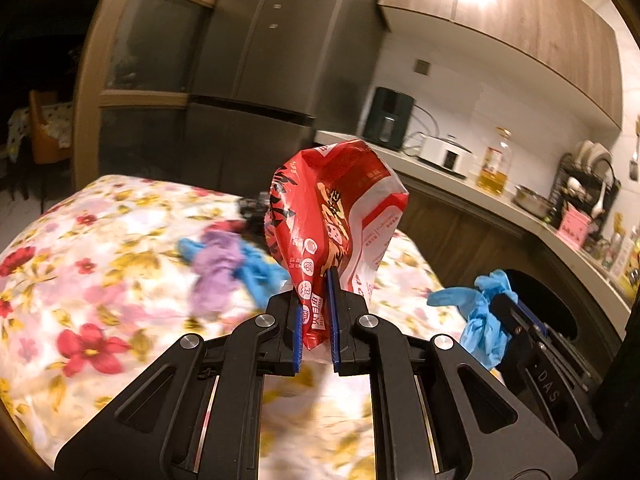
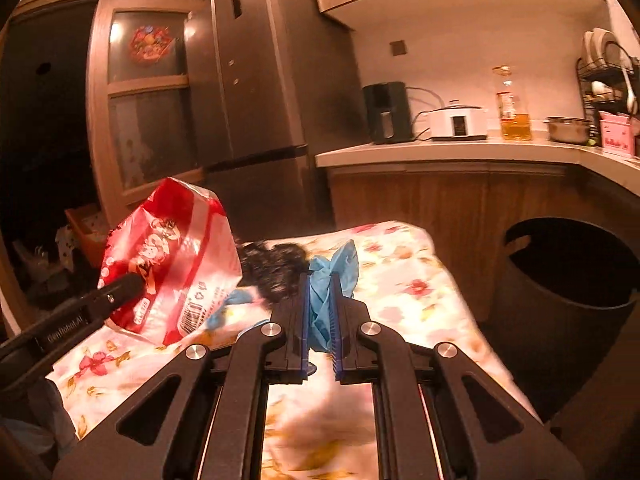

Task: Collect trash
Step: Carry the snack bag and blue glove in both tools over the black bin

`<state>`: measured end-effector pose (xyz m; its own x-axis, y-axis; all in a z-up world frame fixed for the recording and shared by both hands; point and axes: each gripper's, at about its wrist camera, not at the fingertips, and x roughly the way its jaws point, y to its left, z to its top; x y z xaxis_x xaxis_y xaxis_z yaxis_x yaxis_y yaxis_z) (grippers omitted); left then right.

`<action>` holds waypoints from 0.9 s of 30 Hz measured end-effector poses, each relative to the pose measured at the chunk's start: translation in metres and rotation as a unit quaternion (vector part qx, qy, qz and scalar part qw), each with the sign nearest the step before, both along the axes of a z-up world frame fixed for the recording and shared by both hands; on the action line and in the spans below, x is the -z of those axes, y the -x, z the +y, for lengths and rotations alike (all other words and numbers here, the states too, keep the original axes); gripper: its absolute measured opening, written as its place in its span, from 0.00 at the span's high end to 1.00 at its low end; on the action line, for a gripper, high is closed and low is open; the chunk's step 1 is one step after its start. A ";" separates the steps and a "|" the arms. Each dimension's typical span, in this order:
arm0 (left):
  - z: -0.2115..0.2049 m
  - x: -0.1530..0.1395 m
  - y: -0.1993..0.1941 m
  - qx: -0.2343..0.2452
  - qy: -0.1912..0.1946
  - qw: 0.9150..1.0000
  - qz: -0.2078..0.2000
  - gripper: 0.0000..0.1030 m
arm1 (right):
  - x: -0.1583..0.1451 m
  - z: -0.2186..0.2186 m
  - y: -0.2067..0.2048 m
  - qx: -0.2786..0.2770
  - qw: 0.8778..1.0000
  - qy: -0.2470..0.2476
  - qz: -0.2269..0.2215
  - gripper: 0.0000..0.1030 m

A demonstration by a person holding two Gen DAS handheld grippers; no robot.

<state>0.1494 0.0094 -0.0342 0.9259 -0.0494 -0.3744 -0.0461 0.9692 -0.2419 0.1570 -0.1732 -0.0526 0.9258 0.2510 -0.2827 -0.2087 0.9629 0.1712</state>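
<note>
My left gripper (image 1: 316, 292) is shut on a crumpled red and white snack bag (image 1: 340, 208), held up above the flowered table (image 1: 100, 248). The same bag (image 2: 172, 256) shows at the left of the right wrist view with the left gripper (image 2: 132, 280) clamped on it. My right gripper (image 2: 320, 292) is shut on a blue glove (image 2: 332, 268), which hangs from its jaws; in the left wrist view that glove (image 1: 476, 312) and right gripper (image 1: 500, 304) sit at the right. A purple glove (image 1: 218, 260) and another blue glove (image 1: 256, 268) lie on the cloth.
A dark round bin (image 2: 568, 276) stands open on the floor right of the table (image 2: 400, 280), below the counter (image 2: 460, 152). A black crumpled item (image 2: 276, 272) lies on the cloth. A fridge (image 2: 260, 80), kettle, cooker and oil bottle stand behind.
</note>
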 end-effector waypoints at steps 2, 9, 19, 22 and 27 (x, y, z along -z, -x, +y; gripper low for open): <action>-0.012 -0.001 -0.004 0.013 -0.004 1.000 -0.001 0.91 | -0.003 -0.011 0.001 0.012 1.000 -0.002 -0.004 0.91; -0.066 -0.007 -0.021 0.067 -0.018 0.998 -0.009 0.91 | -0.013 -0.051 -0.001 0.058 0.998 -0.002 -0.016 0.91; -0.132 -0.015 -0.041 0.124 -0.035 0.991 -0.024 0.91 | -0.026 -0.116 -0.005 0.131 0.991 -0.007 -0.037 0.91; -0.154 -0.019 -0.048 0.142 -0.039 0.989 -0.029 0.91 | -0.029 -0.134 -0.006 0.153 0.987 -0.009 -0.044 0.91; -0.188 -0.022 -0.056 0.169 -0.045 0.984 -0.038 0.91 | -0.032 -0.161 -0.009 0.186 0.981 -0.015 -0.051 0.91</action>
<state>0.2051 -0.1788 -0.0121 0.8875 -0.3299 -0.3217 0.2982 0.9435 -0.1449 0.1664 -0.3338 -0.0201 0.9779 -0.1027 -0.1819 0.1385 0.9707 0.1963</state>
